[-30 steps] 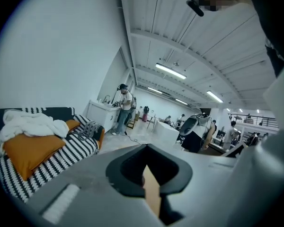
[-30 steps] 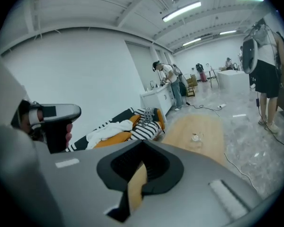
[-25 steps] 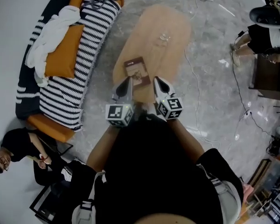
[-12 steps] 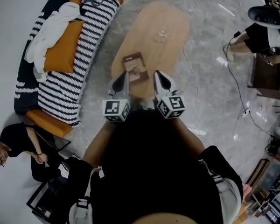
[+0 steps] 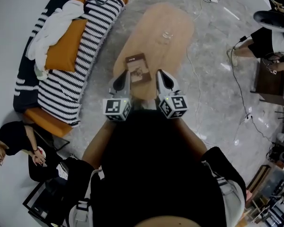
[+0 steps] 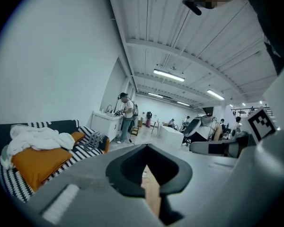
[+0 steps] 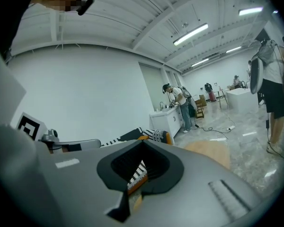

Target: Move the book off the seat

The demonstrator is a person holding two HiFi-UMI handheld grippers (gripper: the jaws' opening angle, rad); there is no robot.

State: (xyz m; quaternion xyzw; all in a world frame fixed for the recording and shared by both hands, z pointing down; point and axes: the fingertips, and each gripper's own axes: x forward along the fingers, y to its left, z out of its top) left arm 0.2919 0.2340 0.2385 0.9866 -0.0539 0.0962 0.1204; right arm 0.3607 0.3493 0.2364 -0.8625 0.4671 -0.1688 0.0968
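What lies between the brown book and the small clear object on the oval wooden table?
Nothing: in the head view, only bare wood separates the brown book from the small clear object.

No text, brand or number can be read anywhere. The book [image 5: 137, 68] on the table has a brown cover with some pale print, but it is too small to make out. The marker cubes [image 5: 116, 109] bear only black-and-white square patterns, not letters or figures.
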